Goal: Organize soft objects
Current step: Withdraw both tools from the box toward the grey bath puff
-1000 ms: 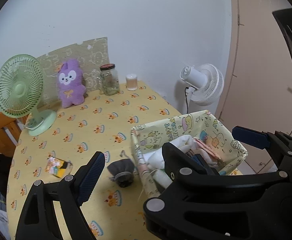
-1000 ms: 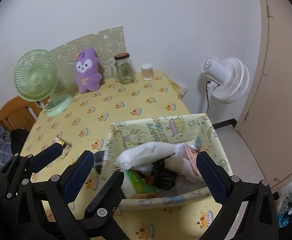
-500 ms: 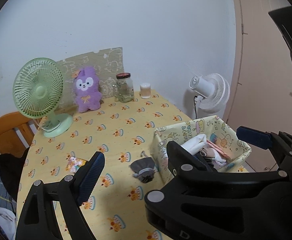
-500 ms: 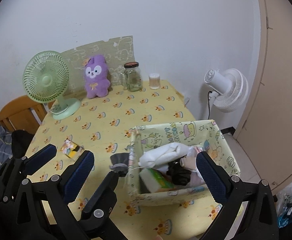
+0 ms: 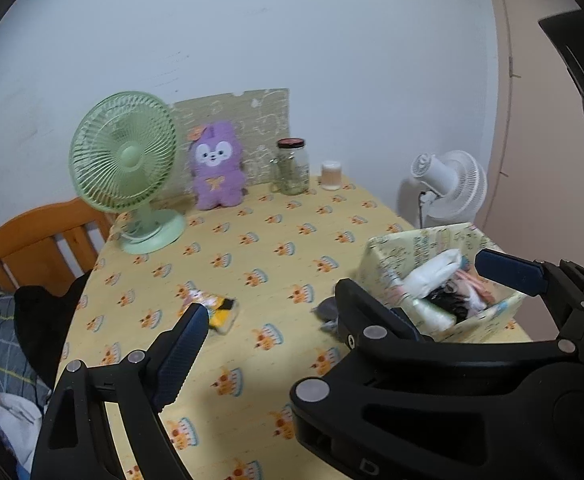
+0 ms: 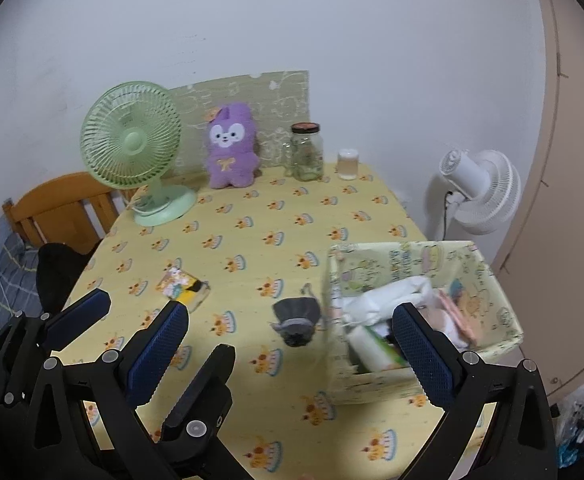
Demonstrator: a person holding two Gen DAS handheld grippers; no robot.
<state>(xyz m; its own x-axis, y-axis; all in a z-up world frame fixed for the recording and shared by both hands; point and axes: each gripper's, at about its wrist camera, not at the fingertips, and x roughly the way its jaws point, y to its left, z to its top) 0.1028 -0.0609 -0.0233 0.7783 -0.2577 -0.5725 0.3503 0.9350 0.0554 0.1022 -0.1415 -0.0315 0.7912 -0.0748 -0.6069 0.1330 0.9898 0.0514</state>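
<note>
Both tongs, left tongs (image 5: 268, 328) and right tongs (image 6: 292, 344), gape apart, holding nothing. Yellow-clothed surface (image 6: 252, 216): green fan (image 6: 132, 136), purple plush (image 6: 232, 148), jar (image 6: 307, 152). Grey pouch (image 6: 295, 320) lies crumpled just beside fabric basket (image 6: 503, 320).

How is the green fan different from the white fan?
The green fan stands on the table near the purple plush; the white fan stands off the table's edge, by the wall. The green fan faces the room; the white fan shows its back. Both have round cage guards.
</note>
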